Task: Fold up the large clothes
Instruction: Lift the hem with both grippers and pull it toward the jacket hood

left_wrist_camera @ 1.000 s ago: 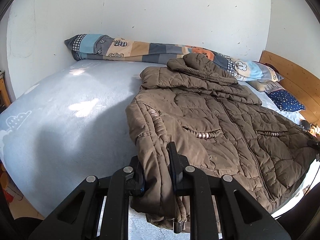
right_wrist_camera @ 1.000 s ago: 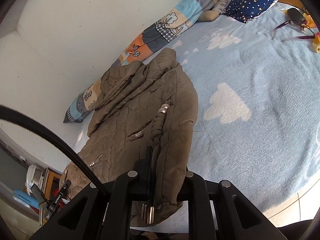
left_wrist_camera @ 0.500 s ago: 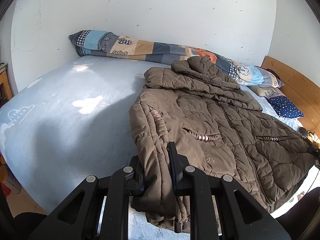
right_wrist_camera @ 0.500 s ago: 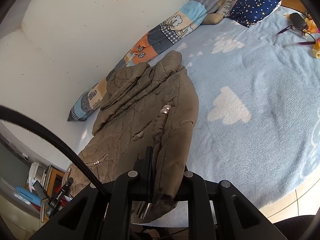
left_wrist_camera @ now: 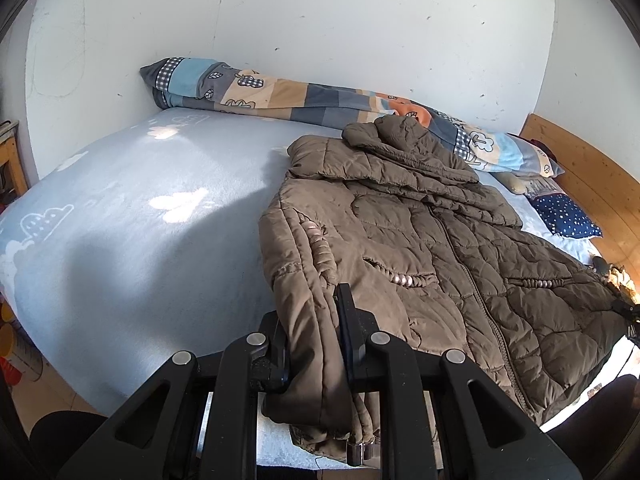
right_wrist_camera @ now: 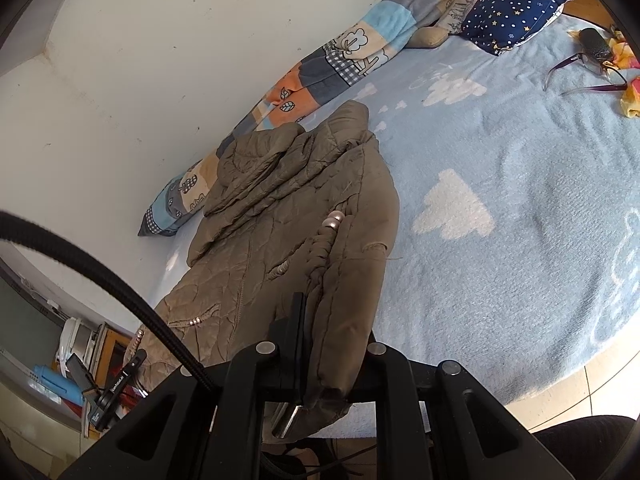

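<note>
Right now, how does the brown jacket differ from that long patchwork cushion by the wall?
The brown jacket is one plain colour; the patchwork cushion mixes blue, grey, orange and beige squares. The jacket lies spread wide over the blue sheet; the cushion is a long narrow roll against the wall. The jacket's hem is clamped in both grippers; nothing holds the cushion. Both are soft and rest on the same bed.

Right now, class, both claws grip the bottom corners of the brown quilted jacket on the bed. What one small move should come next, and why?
Probably lift both claws together and carry the hem toward the hood. The left claw and right claw are each shut on a bottom corner of the brown quilted jacket, which lies flat, front up, on the light blue cloud-print blanket, so folding it in half looks ready.
</note>
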